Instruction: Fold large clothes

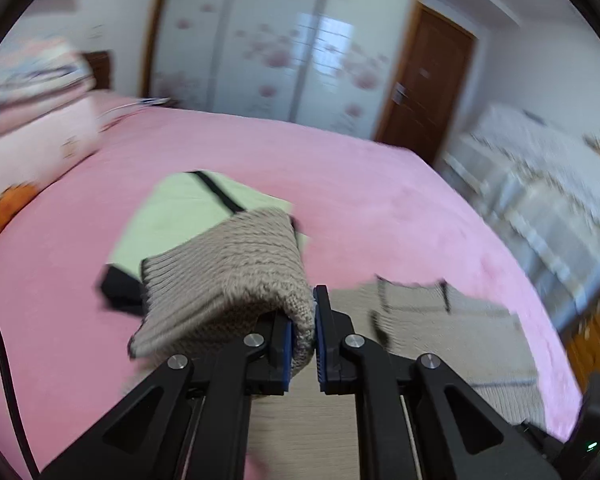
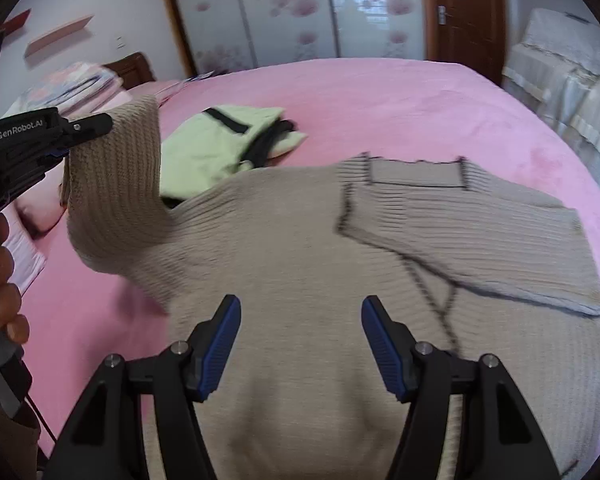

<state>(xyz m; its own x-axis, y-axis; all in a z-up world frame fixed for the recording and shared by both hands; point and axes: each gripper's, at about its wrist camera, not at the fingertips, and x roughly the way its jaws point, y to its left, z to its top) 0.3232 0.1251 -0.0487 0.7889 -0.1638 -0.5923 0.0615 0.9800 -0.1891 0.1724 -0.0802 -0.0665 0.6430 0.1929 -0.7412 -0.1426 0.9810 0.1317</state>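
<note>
On the pink bed, a beige ribbed sweater lies flat; left gripper pinches its raised sleeve; right gripper gapes empty.

Both wrist views angled down, close over the pink bed, facing the wardrobe; sharing beige sweater.

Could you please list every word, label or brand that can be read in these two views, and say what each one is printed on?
"GenRobot.AI": white lettering on the black body of the left gripper, seen from the right wrist view.
Nothing else can be read: the beige sweater, the green garment and the wardrobe doors show no readable text, and the folded bedding is too blurred to tell.
</note>
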